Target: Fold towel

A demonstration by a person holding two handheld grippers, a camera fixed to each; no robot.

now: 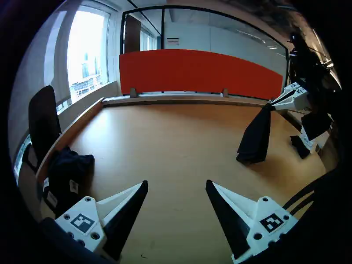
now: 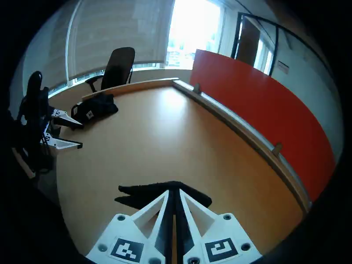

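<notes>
The right hand-held gripper [image 2: 174, 191] is pinching the dark towel [image 1: 255, 136] between closed fingers, and the towel is hanging with its lower end touching the counter [image 1: 176, 132]. The left hand-held gripper [image 1: 176, 182] is gaping wide, holding nothing. In the right gripper view the fingers are hiding much of the towel.

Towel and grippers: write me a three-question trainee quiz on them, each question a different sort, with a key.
1. True or false: the left gripper is open and holds nothing.
2. Pick one: the dark towel A) lies spread flat, B) hangs from the right gripper, C) is pinched by the left gripper.
3. Short answer: what dark thing lies on the table near the office chair?

Key: 1 true. 2 B. 3 a black bag.
</notes>
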